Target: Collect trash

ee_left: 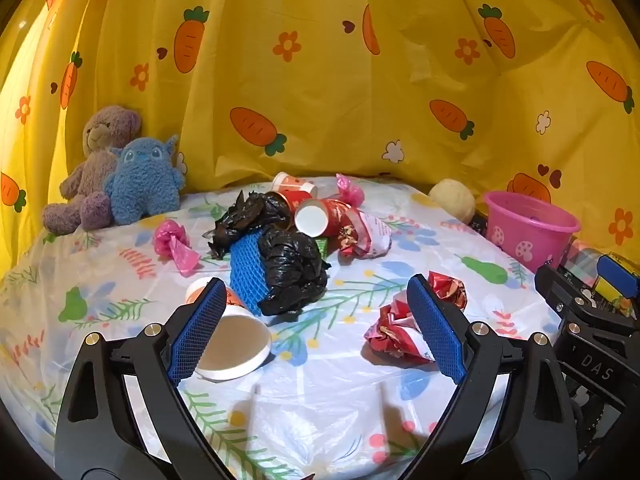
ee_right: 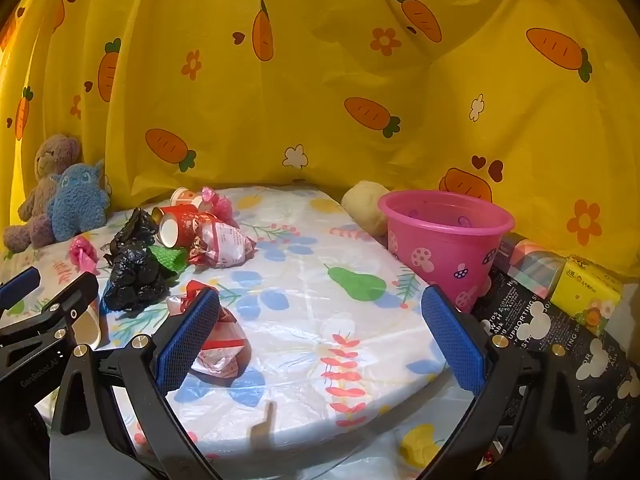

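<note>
Trash lies on a table with a flowered plastic cloth (ee_left: 320, 380). My left gripper (ee_left: 316, 328) is open and empty above the near part. A paper cup (ee_left: 232, 340) lies on its side by its left finger and a crumpled red wrapper (ee_left: 396, 328) by its right finger. Behind are black plastic bags (ee_left: 292, 272) around blue foam netting (ee_left: 248, 276), red paper cups (ee_left: 320, 216), and pink bags (ee_left: 176, 244). My right gripper (ee_right: 320, 336) is open and empty, with the red wrapper (ee_right: 216, 344) at its left finger. A pink bucket (ee_right: 444, 240) stands at the right.
Two plush toys (ee_left: 116, 172) sit at the back left against a yellow carrot-print curtain (ee_left: 320, 80). A cream ball (ee_left: 452, 200) lies behind the bucket. A yellow tissue pack (ee_right: 588, 292) and a black printed box (ee_right: 560, 344) lie right of the bucket.
</note>
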Action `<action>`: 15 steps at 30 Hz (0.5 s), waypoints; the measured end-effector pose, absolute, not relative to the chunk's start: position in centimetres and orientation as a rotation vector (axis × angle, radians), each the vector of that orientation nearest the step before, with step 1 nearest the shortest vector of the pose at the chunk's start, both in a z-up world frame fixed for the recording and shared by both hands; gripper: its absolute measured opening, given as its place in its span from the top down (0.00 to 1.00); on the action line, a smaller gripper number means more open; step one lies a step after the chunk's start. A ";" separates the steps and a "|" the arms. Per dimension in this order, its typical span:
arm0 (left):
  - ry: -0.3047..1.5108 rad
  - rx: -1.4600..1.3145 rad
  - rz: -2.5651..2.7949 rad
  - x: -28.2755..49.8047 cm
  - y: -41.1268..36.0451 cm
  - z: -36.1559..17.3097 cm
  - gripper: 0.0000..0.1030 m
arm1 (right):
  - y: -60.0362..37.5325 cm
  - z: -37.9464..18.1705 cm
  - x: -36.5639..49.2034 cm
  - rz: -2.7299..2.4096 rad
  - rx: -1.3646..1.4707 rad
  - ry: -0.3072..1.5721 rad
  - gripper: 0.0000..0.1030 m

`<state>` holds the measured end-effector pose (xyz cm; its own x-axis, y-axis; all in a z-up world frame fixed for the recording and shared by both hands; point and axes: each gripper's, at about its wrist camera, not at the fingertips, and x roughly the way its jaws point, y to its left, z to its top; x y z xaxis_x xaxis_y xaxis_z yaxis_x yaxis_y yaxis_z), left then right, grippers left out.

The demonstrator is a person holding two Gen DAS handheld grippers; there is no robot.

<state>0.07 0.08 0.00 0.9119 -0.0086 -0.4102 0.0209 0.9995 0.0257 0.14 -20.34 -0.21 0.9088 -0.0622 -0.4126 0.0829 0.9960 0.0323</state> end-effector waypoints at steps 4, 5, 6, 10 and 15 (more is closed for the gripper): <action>0.418 0.027 -0.021 0.0 0.1 0.0 0.13 | -20.4 -0.3 0.2 -0.076 0.049 0.423 0.05; 0.418 0.028 -0.019 0.0 0.1 0.0 0.13 | -20.4 -0.3 0.2 -0.076 0.050 0.424 0.05; 0.418 0.032 -0.017 0.0 0.0 0.0 0.13 | -20.5 -0.1 0.2 -0.077 0.051 0.425 0.05; 0.418 0.026 -0.027 -0.1 0.1 0.0 0.13 | -20.7 -0.1 0.1 -0.077 0.055 0.422 0.05; 0.422 0.025 -0.026 0.1 -0.1 -0.2 0.13 | -20.7 -0.1 0.2 -0.079 0.055 0.424 0.05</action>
<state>0.11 -0.12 -0.16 0.9118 -0.0200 -0.4102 0.0304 0.9994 0.0189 0.16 -20.70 -0.13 0.9086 -0.0647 -0.4127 0.0875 0.9955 0.0365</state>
